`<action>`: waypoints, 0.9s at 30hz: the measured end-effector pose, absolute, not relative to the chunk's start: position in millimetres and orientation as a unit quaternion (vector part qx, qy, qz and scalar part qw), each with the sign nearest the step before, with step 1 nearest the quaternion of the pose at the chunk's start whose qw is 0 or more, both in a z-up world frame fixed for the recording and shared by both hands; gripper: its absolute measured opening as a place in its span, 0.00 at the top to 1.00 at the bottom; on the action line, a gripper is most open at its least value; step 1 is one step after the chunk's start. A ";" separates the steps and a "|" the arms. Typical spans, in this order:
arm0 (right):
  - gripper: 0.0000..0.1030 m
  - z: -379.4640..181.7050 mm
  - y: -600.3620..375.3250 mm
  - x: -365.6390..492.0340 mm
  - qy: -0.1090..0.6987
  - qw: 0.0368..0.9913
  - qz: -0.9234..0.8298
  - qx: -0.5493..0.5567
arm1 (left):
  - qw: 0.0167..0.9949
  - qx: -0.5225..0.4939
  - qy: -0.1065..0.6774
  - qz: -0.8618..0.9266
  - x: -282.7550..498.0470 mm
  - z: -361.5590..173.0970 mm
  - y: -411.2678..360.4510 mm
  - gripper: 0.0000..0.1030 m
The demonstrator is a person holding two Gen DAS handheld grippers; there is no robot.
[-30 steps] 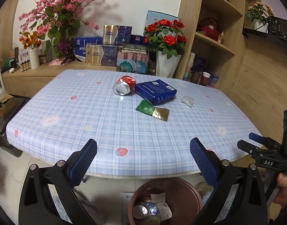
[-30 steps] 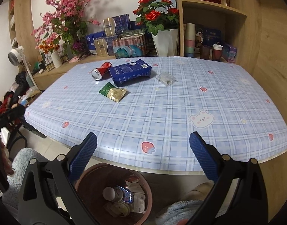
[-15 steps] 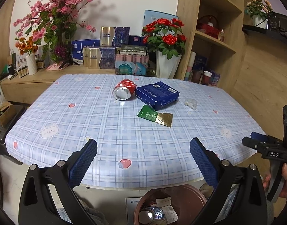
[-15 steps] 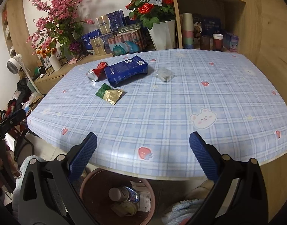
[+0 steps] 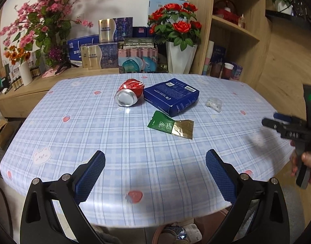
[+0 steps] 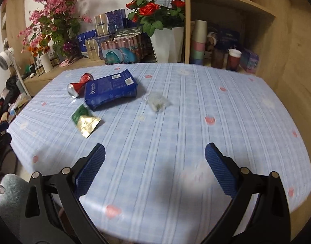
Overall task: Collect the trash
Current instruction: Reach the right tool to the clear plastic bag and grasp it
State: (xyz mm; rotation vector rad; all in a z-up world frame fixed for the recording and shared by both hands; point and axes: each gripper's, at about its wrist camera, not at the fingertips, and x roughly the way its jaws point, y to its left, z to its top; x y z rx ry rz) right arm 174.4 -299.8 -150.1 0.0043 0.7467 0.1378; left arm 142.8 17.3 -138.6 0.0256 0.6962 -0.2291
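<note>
We hold the left gripper (image 5: 155, 174) over the near edge of the table (image 5: 94, 134), its blue-padded jaws spread wide with nothing between them. The right gripper (image 6: 155, 173) is likewise wide open and empty above the near part of the checked cloth; its view is somewhat blurred.

The trash lies together toward the far middle of the table. A crushed red can (image 5: 128, 95) lies on its side with its silver end facing us, just left of a dark blue box (image 5: 171, 96) that lies flat. Near the box's near corner we see a green and gold wrapper (image 5: 171, 126), flat on the cloth. To the right of the box, apart from it, sits a small clear plastic scrap (image 5: 214, 104).

Below the table's near edge, the left view catches the rim of a brown bin (image 5: 175, 232) with rubbish in it.

At the right edge of that view, a hand (image 5: 308, 162) grips the right gripper's handle.
</note>
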 end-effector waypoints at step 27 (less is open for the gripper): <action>0.56 -228.4 -264.6 360.2 0.431 0.891 0.119 -0.079 | 0.924 -0.002 0.372 -0.094 270.8 -180.5 -37.8 0.06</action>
